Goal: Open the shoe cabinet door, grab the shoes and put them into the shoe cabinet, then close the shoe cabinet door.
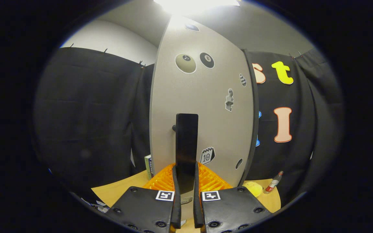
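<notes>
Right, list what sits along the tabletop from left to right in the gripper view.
Box → gripper, shut on the door handle → yellow sponge-like thing → bottle.

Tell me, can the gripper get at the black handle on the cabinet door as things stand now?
Probably yes: the gripper already has the black handle between its two fingers, which look closed on its sides. Nothing stands between them and the grey door.

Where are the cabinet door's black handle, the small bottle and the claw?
black handle (pixel 186 142): claw's camera view, middle of its flat face.
small bottle (pixel 273 184): claw's camera view, its body, on the tabletop.
claw (pixel 186 181): claw's camera view, midway between fingertips, closed on the handle.
</notes>
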A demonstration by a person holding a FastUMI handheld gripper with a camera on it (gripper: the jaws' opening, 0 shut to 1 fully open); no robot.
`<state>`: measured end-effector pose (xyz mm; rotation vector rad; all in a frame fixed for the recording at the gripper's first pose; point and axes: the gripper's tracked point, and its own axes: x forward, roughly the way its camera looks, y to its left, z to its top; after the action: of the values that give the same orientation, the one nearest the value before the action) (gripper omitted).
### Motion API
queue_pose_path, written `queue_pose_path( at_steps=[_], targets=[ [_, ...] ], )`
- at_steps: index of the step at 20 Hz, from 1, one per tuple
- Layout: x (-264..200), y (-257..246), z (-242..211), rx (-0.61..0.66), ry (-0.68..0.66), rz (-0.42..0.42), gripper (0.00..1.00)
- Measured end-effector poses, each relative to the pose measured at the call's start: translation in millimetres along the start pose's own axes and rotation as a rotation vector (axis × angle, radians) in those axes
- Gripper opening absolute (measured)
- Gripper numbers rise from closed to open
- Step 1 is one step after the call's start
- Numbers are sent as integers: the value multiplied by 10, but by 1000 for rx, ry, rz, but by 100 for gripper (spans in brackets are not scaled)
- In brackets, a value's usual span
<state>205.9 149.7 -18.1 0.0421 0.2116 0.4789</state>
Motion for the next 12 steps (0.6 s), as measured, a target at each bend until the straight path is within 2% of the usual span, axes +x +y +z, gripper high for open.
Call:
queue_pose_path(
  at_steps=[12],
  targets=[
    [-199,-452,-4,-44,1,-191,16]
  ],
)
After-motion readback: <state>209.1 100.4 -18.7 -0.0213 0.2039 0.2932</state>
